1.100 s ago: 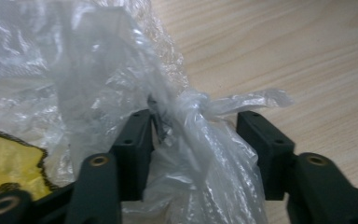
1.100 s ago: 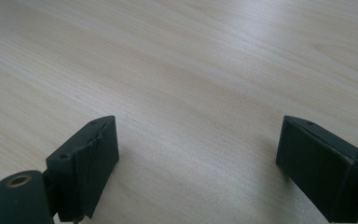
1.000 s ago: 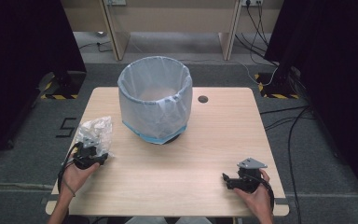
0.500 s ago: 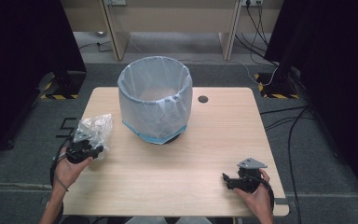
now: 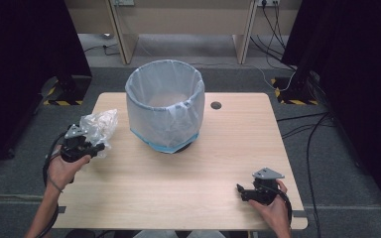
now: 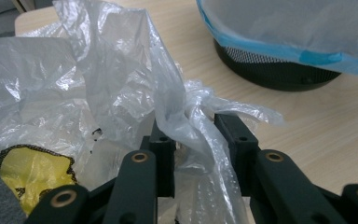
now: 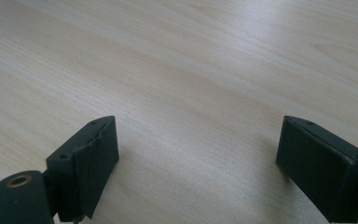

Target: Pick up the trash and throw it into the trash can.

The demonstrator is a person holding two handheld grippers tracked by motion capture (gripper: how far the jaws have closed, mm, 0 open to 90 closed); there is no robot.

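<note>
A crumpled clear plastic bag (image 5: 98, 126) lies near the left edge of the wooden table (image 5: 178, 198). My left gripper (image 5: 99, 147) is at its near side. In the left gripper view the bag's twisted, knotted neck (image 6: 200, 112) runs between the two black jaws, and the left gripper (image 6: 198, 135) is shut on it. Something yellow (image 6: 32, 172) shows through the bag's film. A round bin (image 5: 164, 106) lined with a pale blue bag stands at the table's middle back. My right gripper (image 5: 239, 190) rests low at the front right, and in its own view the right gripper (image 7: 198, 154) is open over bare wood.
The bin's black mesh base (image 6: 279, 70) sits just right of the bag. A small round hole (image 5: 216, 105) marks the table right of the bin. Cables (image 5: 287, 129) trail on the floor to the right, and dark curtains flank the table.
My left hand has moved forward and to the left, up to the bag. The bag has shifted slightly away with it. The right gripper has stayed put.
</note>
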